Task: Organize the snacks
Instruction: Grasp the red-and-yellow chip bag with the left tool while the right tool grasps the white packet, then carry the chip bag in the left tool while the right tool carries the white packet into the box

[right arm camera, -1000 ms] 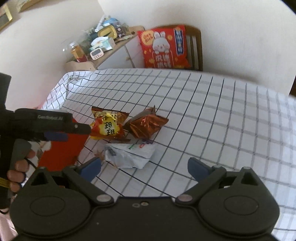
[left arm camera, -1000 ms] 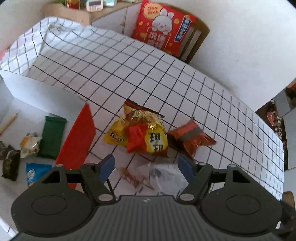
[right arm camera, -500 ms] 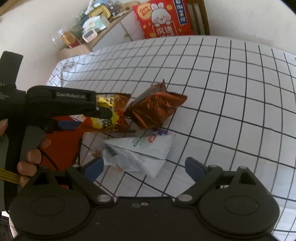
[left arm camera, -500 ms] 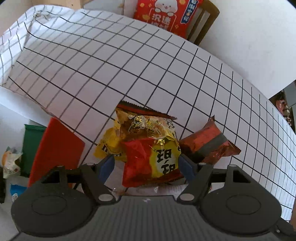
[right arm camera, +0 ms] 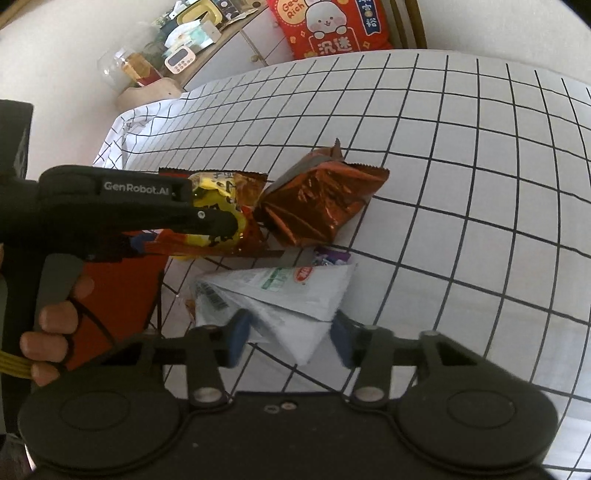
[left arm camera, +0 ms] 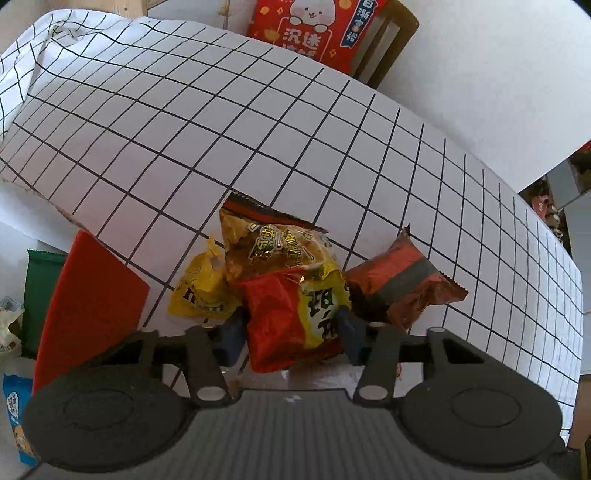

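My left gripper [left arm camera: 291, 334] has closed its blue fingertips on a red and yellow snack bag [left arm camera: 288, 295] on the checked tablecloth. A yellow candy packet [left arm camera: 201, 291] lies to its left and a dark red foil packet [left arm camera: 400, 284] to its right. My right gripper [right arm camera: 291, 339] has its fingertips closed against the sides of a white triangular packet [right arm camera: 284, 302]. The right wrist view also shows the left gripper [right arm camera: 122, 206] over the red and yellow bag [right arm camera: 225, 206] and the foil packet [right arm camera: 317, 203].
A white box [left arm camera: 14, 218] at the left holds a green packet [left arm camera: 38, 288], a blue packet [left arm camera: 14, 410] and other snacks; its red flap [left arm camera: 88, 310] leans by the pile. A chair with a red cushion [left arm camera: 317, 29] stands behind the table. A cluttered shelf [right arm camera: 177, 40] is at the far left.
Both grippers moved forward and down onto the snacks. The left jaws closed in on the red and yellow bag. The right jaws closed in on the white packet.
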`<state>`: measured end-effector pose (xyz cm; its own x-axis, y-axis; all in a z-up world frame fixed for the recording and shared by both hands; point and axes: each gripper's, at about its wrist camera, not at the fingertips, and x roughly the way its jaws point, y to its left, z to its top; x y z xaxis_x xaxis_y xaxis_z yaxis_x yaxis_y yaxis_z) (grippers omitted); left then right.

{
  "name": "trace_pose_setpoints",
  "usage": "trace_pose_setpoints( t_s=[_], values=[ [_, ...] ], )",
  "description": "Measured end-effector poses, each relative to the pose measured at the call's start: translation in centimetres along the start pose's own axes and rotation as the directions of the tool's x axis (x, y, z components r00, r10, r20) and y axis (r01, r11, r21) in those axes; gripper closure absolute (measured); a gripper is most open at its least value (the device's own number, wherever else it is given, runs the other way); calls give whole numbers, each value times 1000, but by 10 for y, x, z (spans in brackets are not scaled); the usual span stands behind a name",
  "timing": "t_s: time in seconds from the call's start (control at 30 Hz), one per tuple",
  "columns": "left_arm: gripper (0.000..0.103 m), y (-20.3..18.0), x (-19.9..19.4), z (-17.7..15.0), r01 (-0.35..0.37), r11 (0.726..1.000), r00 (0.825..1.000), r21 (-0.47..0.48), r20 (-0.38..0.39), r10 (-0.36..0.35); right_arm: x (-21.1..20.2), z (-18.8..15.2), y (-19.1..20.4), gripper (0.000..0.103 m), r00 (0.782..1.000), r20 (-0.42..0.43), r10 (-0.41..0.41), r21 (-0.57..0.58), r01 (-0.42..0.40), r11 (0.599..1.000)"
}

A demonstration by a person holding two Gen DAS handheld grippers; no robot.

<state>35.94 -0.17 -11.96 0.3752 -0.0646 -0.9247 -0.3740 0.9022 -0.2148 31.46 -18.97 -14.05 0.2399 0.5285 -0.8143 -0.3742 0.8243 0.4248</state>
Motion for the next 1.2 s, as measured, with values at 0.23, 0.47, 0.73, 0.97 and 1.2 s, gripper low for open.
trace_pose_setpoints(
  t_s=[0.23,0.47,0.73,0.97,1.2],
  values=[
    [67,4,-10,-4,-15,1000,1000,-8,20,16,-11,-10,1,73,999,34,6,1,-6,1000],
    [70,9,-33,-17,2,1000,999,-9,45,-1,-31,-21,5,81,996,89,-7,16,5,1000],
    [70,12,-66,-37,32,999,998,11,59,-32,-60,-35,15,86,987,160,-35,-1,35,999],
    [71,20,-101,-59,67,997,995,28,74,-69,-90,-45,27,86,977,207,-46,-11,49,999],
    [72,33,-137,-78,109,993,987,48,109,-114,-116,-54,47,86,966,254,-47,-41,59,997]
  ],
)
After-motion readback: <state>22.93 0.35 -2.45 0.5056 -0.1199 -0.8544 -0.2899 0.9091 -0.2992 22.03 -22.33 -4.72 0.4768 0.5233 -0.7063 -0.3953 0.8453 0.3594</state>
